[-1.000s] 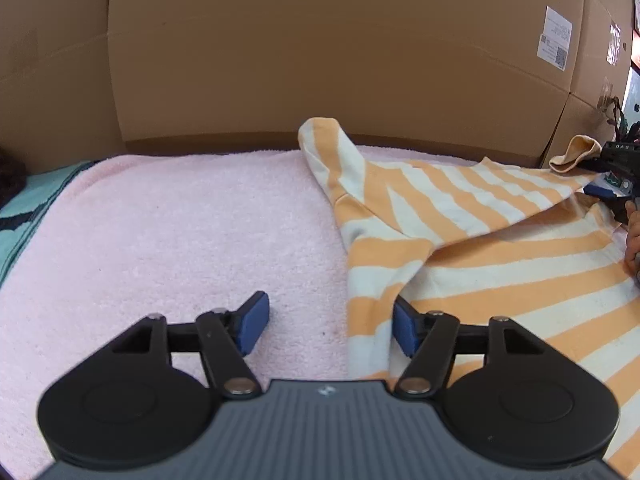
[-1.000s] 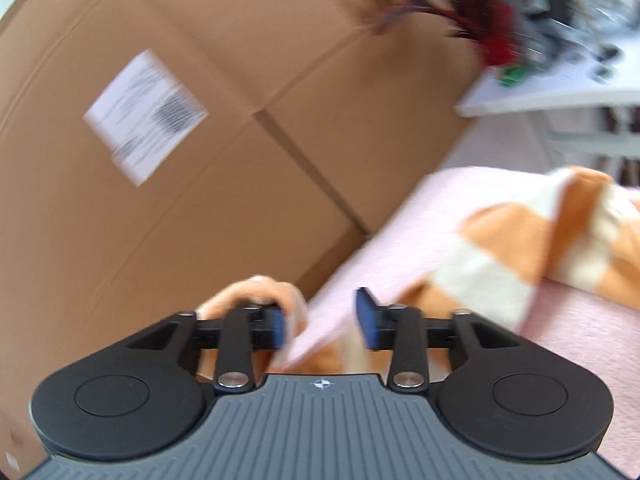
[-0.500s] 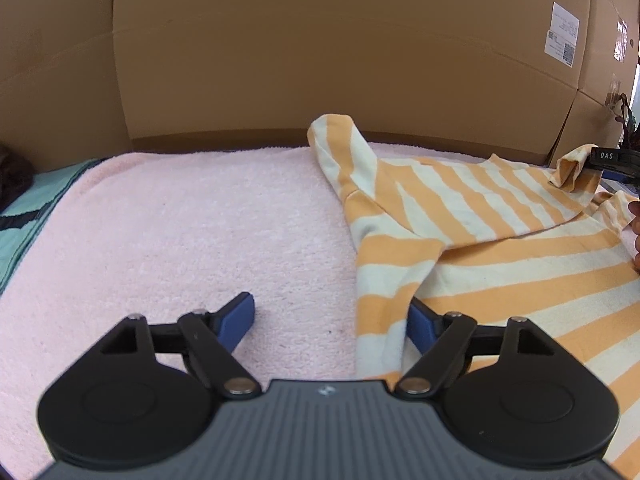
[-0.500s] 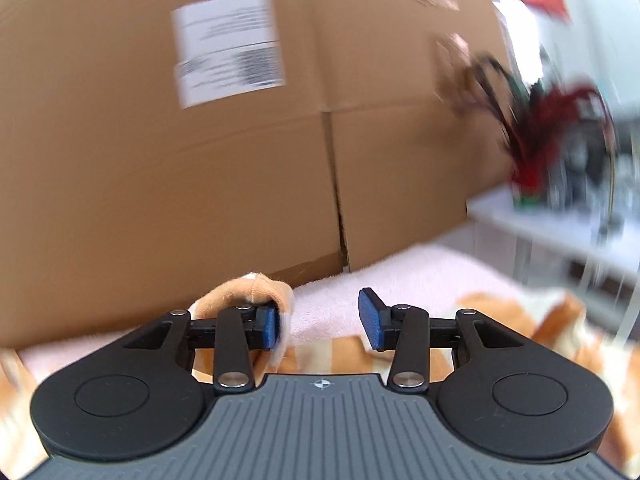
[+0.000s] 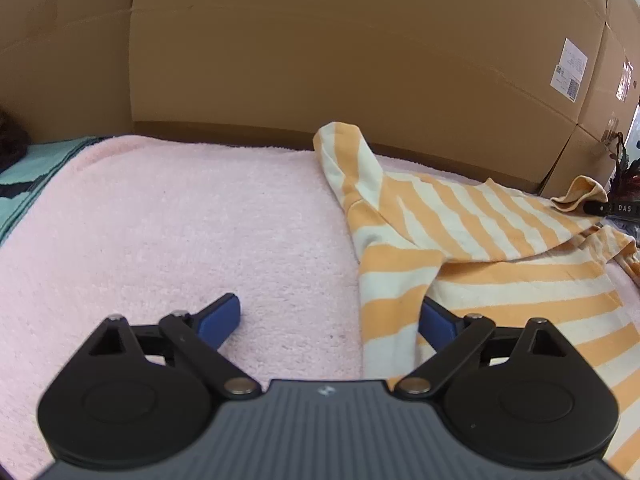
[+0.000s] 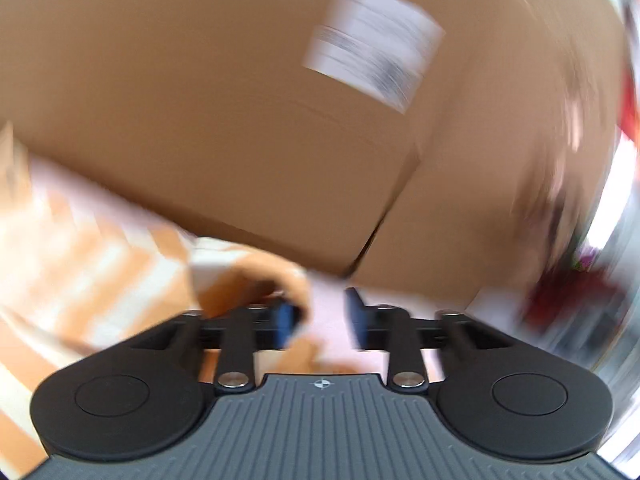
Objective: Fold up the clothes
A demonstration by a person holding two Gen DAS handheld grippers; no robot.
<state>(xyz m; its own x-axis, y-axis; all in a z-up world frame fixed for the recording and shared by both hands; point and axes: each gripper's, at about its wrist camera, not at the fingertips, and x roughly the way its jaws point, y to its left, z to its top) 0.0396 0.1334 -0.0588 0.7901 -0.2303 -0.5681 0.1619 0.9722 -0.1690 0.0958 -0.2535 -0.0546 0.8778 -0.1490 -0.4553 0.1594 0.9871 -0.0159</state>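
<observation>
Striped garment (image 5: 492,248) lies right of centre on the pink towel (image 5: 180,220), one flap turned over, folding barely begun. Left gripper (image 5: 330,318): jaws opening wide around its near hem, not pinching. Right gripper (image 6: 320,314): jaws closing, cloth corner draped over one pad, frame blurred.

Cardboard boxes (image 5: 320,60) behind pink blanket (image 5: 160,220)

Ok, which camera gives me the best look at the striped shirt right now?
The left wrist view: the striped shirt is sharp there, spread on the pink towel with a fold lying across it. The right wrist view is motion-blurred and shows only part of the shirt, bunched beside one finger.
</observation>
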